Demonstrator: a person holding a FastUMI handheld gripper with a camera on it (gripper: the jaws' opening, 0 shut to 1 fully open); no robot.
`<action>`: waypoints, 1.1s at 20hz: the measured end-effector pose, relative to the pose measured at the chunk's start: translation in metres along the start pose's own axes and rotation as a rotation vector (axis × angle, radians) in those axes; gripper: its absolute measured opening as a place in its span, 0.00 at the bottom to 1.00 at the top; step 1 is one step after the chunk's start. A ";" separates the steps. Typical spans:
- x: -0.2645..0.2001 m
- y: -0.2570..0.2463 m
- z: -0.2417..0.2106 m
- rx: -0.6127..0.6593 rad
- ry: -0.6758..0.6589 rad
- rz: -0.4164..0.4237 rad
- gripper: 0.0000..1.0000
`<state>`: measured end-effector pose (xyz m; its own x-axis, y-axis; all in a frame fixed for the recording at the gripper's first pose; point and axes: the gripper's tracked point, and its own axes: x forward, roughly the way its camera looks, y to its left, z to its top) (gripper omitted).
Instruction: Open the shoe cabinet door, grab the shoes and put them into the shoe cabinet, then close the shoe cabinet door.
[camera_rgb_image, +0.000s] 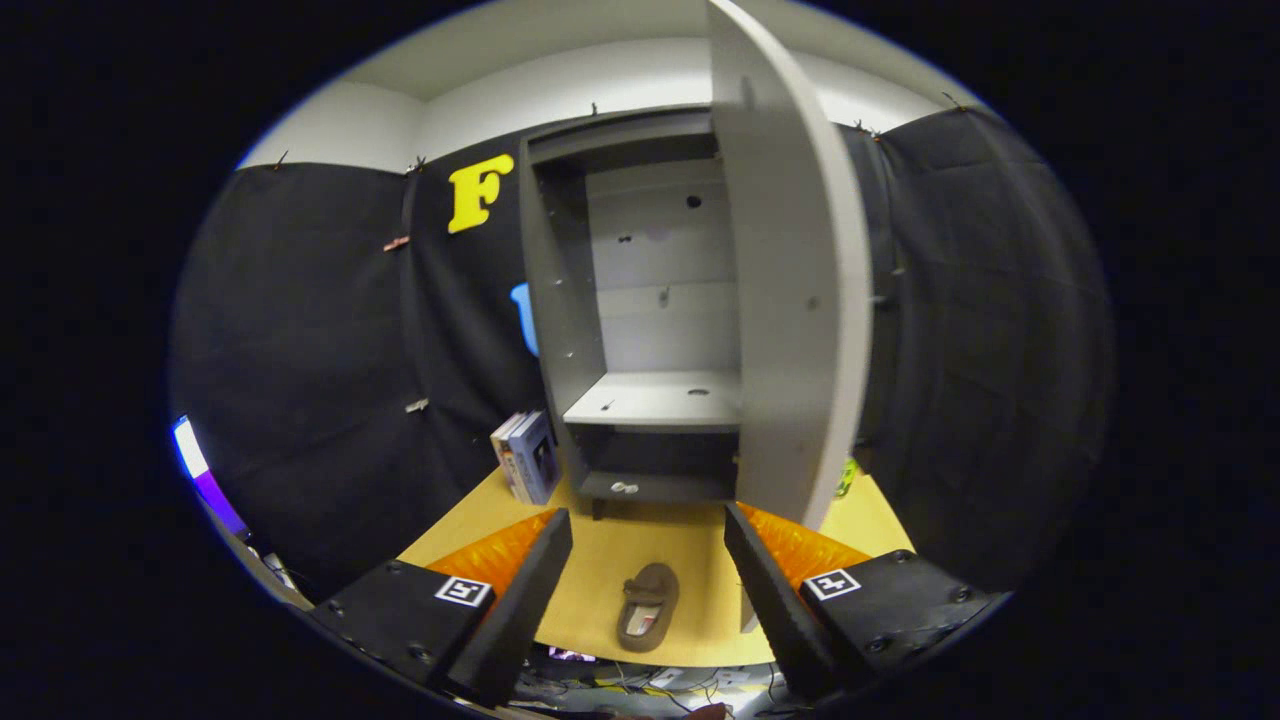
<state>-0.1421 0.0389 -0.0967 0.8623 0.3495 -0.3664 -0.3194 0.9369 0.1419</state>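
On the tan tabletop (600, 560), between the two spread fingers of the gripper (648, 560), lies a single brown shoe (648, 606), a slipper-like one with its length running away from the camera toward the shoe cabinet (560, 330). The fingers stand wide apart with nothing held; neither touches the shoe, which rests on the table below and between them. Beyond the fingertips stands the grey cabinet, its door (795, 300) swung open and seen nearly edge-on to the right of the opening, its lower corner coming down near the right finger. Inside, a pale shelf (655, 400) crosses the cabinet at about mid-height, with a darker compartment under it; a small pale object (624, 488) sits on the cabinet's bottom board, too small to identify. Just left of the cabinet's base, a few books (525, 455) stand upright on the table, touching or nearly touching the cabinet side.
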 end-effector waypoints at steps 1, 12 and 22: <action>0.015 0.010 -0.019 0.004 0.049 0.017 1.00; 0.141 0.011 -0.246 0.151 0.520 -0.046 0.99; 0.223 -0.008 -0.321 0.144 0.545 -0.111 0.97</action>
<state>-0.0731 0.1115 -0.4747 0.5479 0.2372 -0.8022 -0.1490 0.9713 0.1854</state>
